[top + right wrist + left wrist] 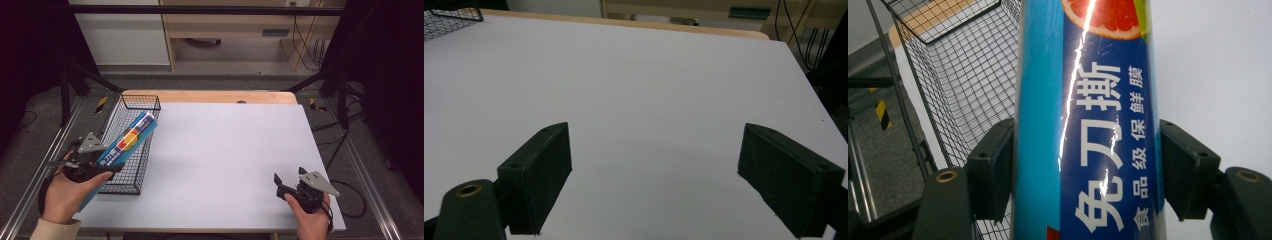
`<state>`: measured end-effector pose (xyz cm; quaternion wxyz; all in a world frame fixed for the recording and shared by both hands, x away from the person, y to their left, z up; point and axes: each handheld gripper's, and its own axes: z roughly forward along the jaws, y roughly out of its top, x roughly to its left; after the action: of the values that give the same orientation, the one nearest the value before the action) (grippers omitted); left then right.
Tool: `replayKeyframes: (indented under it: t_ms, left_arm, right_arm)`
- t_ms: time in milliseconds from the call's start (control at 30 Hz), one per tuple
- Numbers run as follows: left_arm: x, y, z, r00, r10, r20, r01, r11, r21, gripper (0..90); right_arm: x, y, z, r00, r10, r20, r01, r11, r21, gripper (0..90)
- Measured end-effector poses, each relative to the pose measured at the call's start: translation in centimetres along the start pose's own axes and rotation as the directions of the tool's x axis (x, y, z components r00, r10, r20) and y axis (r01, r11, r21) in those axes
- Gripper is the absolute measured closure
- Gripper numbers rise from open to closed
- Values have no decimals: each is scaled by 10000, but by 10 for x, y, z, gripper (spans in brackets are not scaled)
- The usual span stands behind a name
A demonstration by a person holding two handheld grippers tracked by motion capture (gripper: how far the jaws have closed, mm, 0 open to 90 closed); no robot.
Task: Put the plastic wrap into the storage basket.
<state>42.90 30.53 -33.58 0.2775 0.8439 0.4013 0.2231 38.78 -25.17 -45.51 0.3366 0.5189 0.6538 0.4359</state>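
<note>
A long blue box of cling film point(127, 140) with white lettering and a grapefruit picture lies slanted over the black wire basket point(131, 102) at the table's left edge. My left gripper point(102, 165) is shut on the box's lower part. In the left gripper view both black pads point(993, 170) press on the sides of the box point(1088, 125), with the basket point(963, 85) behind and to the left. My right gripper point(289, 181) rests near the table's front right corner. In the right gripper view its jaws point(654, 180) stand wide apart over bare white tabletop.
The white tabletop point(225, 150) spreads between the two hands. A wooden strip point(210, 96) runs along the far edge, and metal rails point(370, 190) flank the table. A corner of the basket point(449, 17) shows at the top left of the right gripper view.
</note>
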Motion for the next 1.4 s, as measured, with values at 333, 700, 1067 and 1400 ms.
replayKeyframes:
  t_ms: [333,700,1067,1400]
  left_arm:
    - [5,-2,0,9997,-247,-53,247,9996,108,322]
    - [12,-3,6,9979,-561,-315,570,9979,305,322]
    - [19,-4,14,9935,-922,-671,974,9921,794,322]
    - [23,1,21,9907,-1018,-908,1121,9869,1163,322]
  right_arm:
    - [0,0,-1,10000,8,33,-8,10000,-48,142]
    - [0,0,-1,10000,42,24,-42,10000,-60,144]
    - [1,1,-2,9999,81,-70,-82,9999,-104,145]
    - [2,2,-1,9998,31,-174,-35,9998,-189,147]
